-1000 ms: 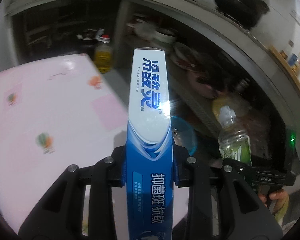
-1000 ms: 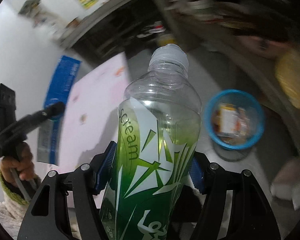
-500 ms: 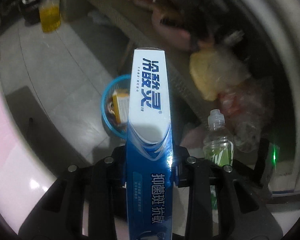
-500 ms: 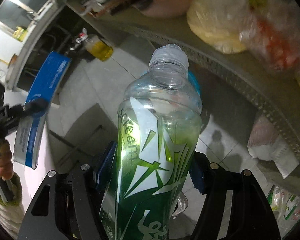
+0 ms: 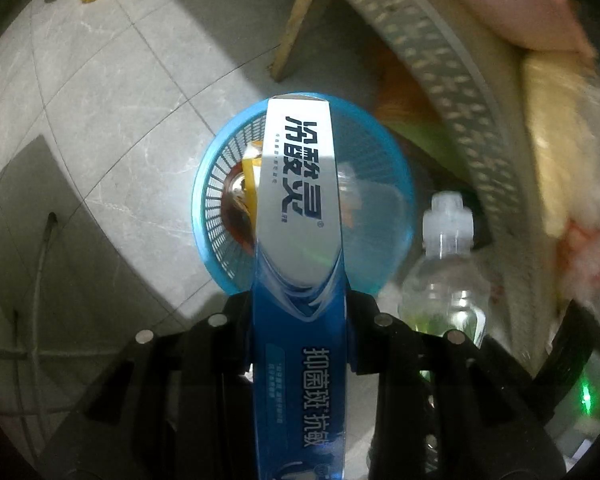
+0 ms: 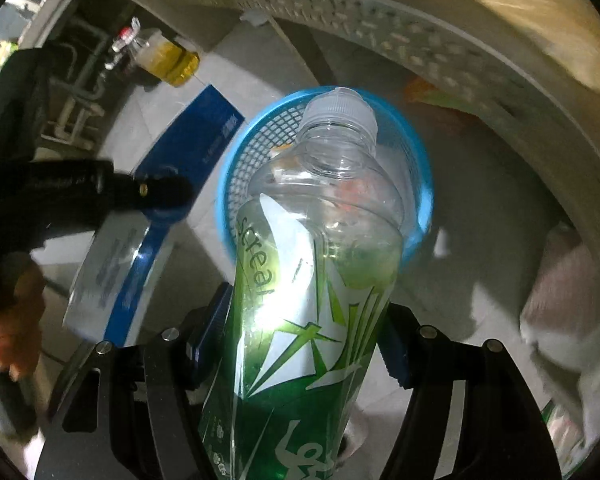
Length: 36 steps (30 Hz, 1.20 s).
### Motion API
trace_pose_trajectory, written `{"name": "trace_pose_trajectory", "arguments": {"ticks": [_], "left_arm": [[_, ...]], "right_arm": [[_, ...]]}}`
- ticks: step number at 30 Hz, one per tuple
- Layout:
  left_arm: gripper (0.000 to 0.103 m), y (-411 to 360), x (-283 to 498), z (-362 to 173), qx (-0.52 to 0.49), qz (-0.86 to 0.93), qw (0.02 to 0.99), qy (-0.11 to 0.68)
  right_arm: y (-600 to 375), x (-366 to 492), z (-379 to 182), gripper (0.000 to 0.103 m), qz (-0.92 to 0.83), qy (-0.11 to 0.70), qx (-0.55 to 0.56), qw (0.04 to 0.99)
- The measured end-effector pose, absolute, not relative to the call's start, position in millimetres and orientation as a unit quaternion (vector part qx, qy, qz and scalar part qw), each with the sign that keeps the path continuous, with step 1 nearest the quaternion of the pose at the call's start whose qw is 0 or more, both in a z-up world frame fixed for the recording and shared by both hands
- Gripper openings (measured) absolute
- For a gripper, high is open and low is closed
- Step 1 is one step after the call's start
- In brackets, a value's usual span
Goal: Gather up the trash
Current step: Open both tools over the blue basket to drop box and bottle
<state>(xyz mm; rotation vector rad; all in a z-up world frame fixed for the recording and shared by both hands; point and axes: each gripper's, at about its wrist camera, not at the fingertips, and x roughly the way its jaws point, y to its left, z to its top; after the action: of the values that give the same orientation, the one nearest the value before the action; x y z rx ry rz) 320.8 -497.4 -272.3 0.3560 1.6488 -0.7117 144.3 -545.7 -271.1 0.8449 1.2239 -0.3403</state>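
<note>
My left gripper (image 5: 300,328) is shut on a blue and white toothpaste box (image 5: 298,216), held over a round blue mesh trash basket (image 5: 212,216) on the floor. The basket holds some wrappers and packaging. My right gripper (image 6: 300,344) is shut on a clear plastic bottle with a green label (image 6: 312,280), its cap pointing at the same basket (image 6: 240,160). The bottle also shows in the left wrist view (image 5: 446,280), right of the basket. The box and left gripper show in the right wrist view (image 6: 140,216), left of the basket.
The floor is grey tile (image 5: 100,100). A perforated shelf edge (image 5: 440,60) with bags on it curves past the basket's far side. A bottle of yellow liquid (image 6: 172,64) stands on the floor beyond. A wooden leg (image 5: 292,28) stands behind the basket.
Both grippers have swung from the pink table down toward the floor. The blue basket has grown larger and now lies directly under the box and the bottle.
</note>
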Motion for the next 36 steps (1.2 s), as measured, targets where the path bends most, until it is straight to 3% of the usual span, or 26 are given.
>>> {"name": "trace_pose_trajectory", "arguments": {"ticks": [7, 10, 14, 20, 30, 36], "left_arm": [[0.031, -516.5, 333.6, -295.3, 0.153, -0.310, 0.607, 0.715], [0.046, -523.2, 336.6, -297.5, 0.164, -0.311, 0.620, 0.701], [0.054, -520.9, 341.9, -297.0, 0.155, -0.315, 0.625, 0.697], [0.056, -519.9, 341.2, -287.2, 0.127, -0.318, 0.625, 0.701], [0.064, -470.7, 325.0, -177.1, 0.127, -0.378, 0.670, 0.627], [0.084, -390.4, 277.0, -65.2, 0.126, -0.433, 0.737, 0.503]], "right_arm": [[-562.1, 191.1, -305.1, 0.065, -0.157, 0.565, 0.350, 0.731], [-566.9, 202.1, -321.3, 0.066, -0.169, 0.568, 0.335, 0.732], [-573.2, 204.2, -318.6, 0.073, -0.184, 0.548, 0.338, 0.743], [-573.8, 191.3, -295.5, 0.074, -0.209, 0.510, 0.335, 0.764], [-513.9, 138.6, -221.0, 0.075, -0.233, 0.468, 0.284, 0.804], [-450.1, 97.3, -146.4, 0.083, -0.217, 0.432, 0.233, 0.844]]}}
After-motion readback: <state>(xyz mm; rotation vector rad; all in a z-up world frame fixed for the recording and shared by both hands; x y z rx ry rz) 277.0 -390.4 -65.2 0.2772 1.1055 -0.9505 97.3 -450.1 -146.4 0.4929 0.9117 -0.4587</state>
